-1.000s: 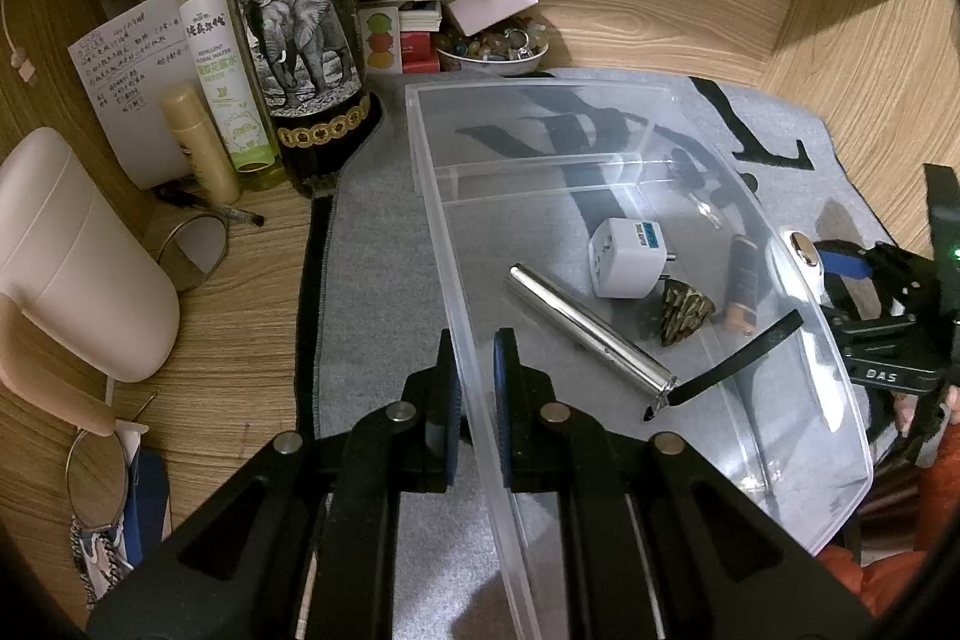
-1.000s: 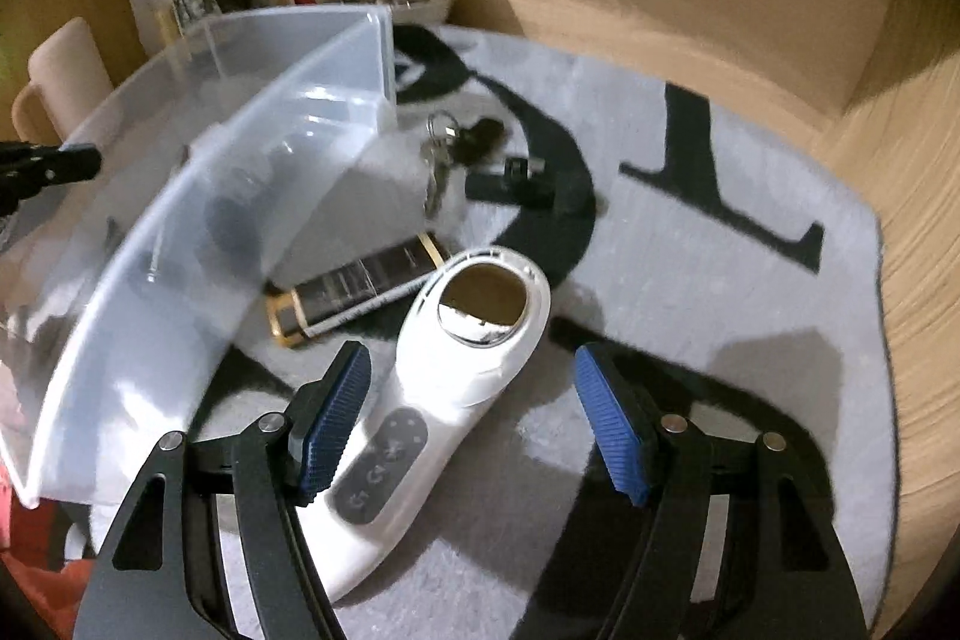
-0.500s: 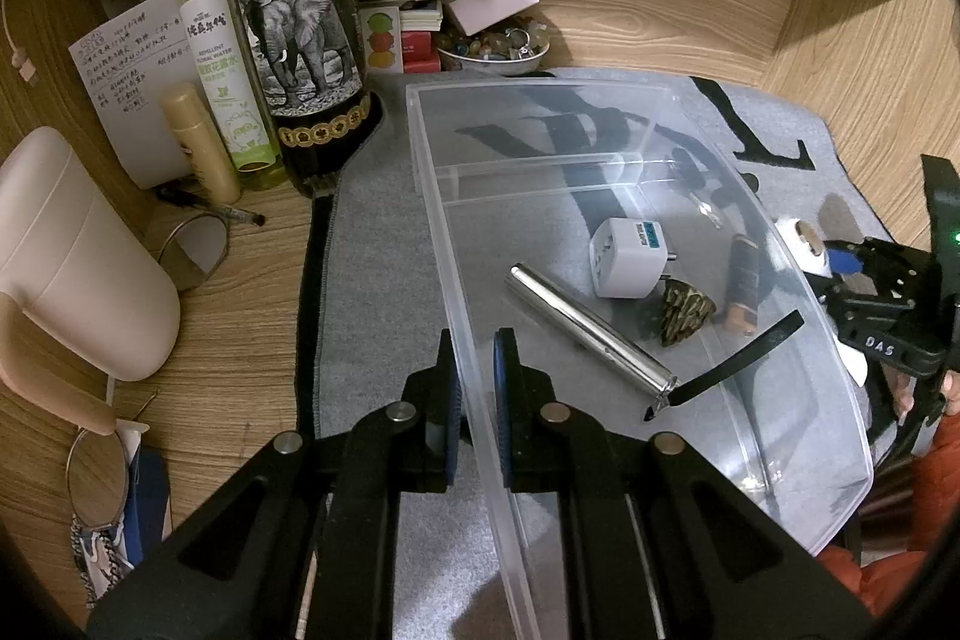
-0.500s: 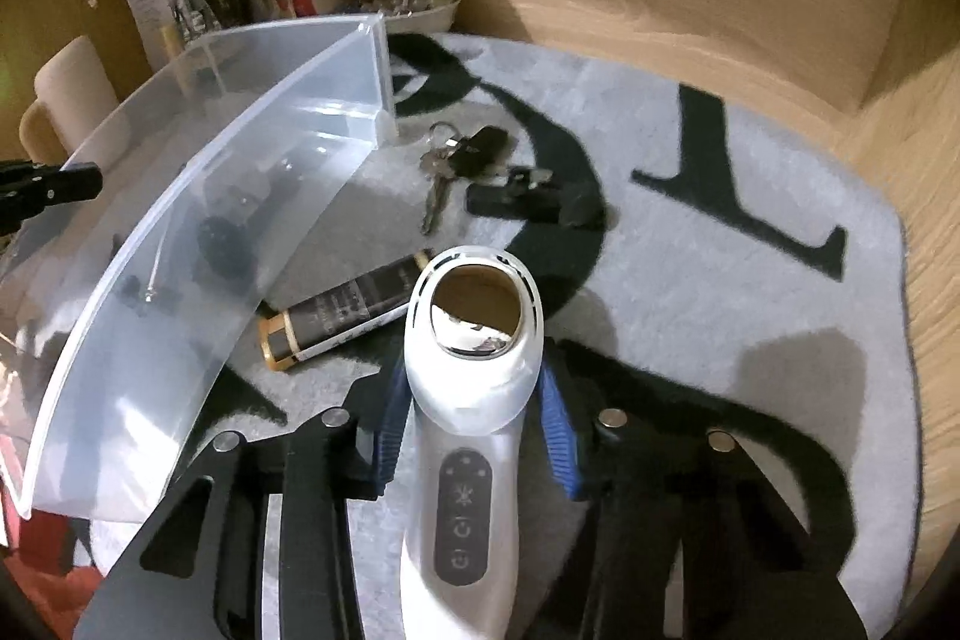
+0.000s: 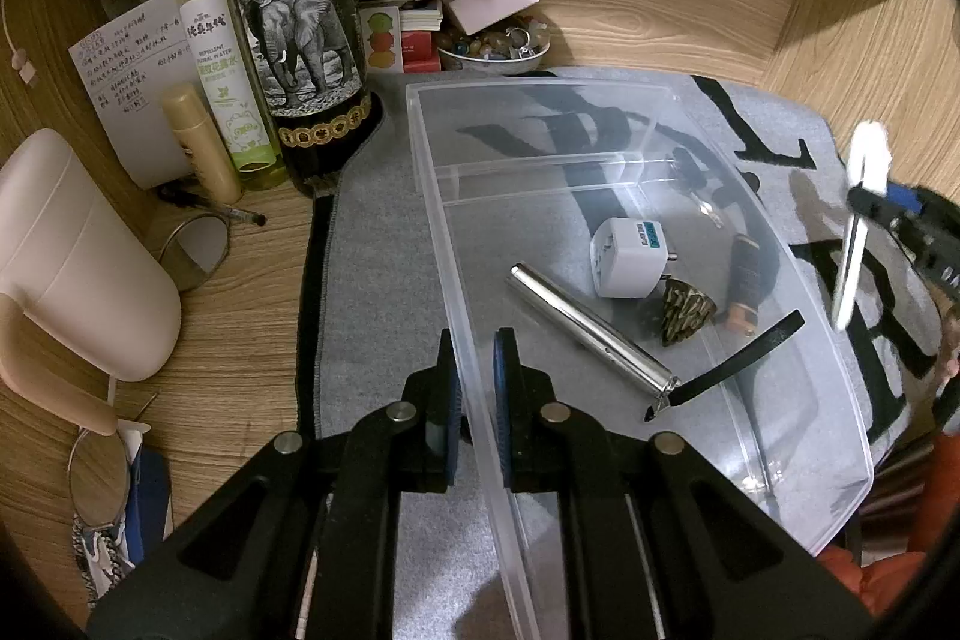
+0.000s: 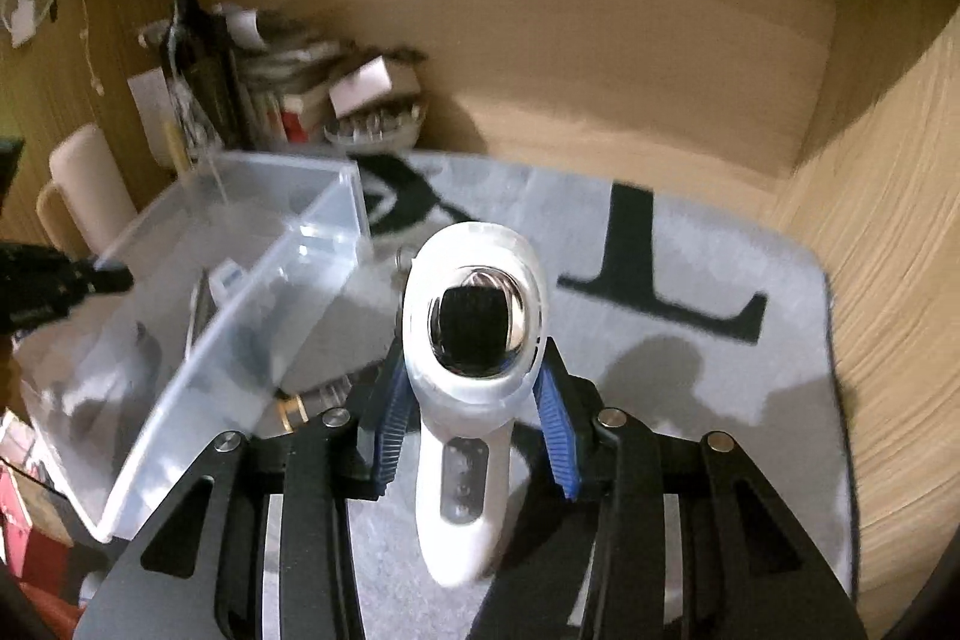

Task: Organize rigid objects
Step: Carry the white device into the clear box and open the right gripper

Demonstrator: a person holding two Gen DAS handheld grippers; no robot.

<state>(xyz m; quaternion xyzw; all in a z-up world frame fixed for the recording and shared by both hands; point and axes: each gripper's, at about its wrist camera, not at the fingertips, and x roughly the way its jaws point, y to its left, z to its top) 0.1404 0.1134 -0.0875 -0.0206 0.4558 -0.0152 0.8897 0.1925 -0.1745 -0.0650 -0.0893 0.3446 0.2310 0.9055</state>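
the right gripper has its blue ribbed fingers pressed on either side of a white handheld device, which is clear of the grey mat with its shadow lying beneath. the device is glossy white plastic with a broad rounded head that holds a mirror-like metal disc, narrowing to a slim handle with a grey strip of small buttons running down it; the head points away from the camera and the handle tail hangs below the fingers. from the left wrist view it shows as a thin white shape to the right of the clear plastic bin. the left gripper is clamped on the bin's near-left wall, fingers closed on the thin plastic. inside the bin lie a silver metal cylinder, a white plug adapter, a small dark ridged piece and a black strap. the mat covers a wooden desk.
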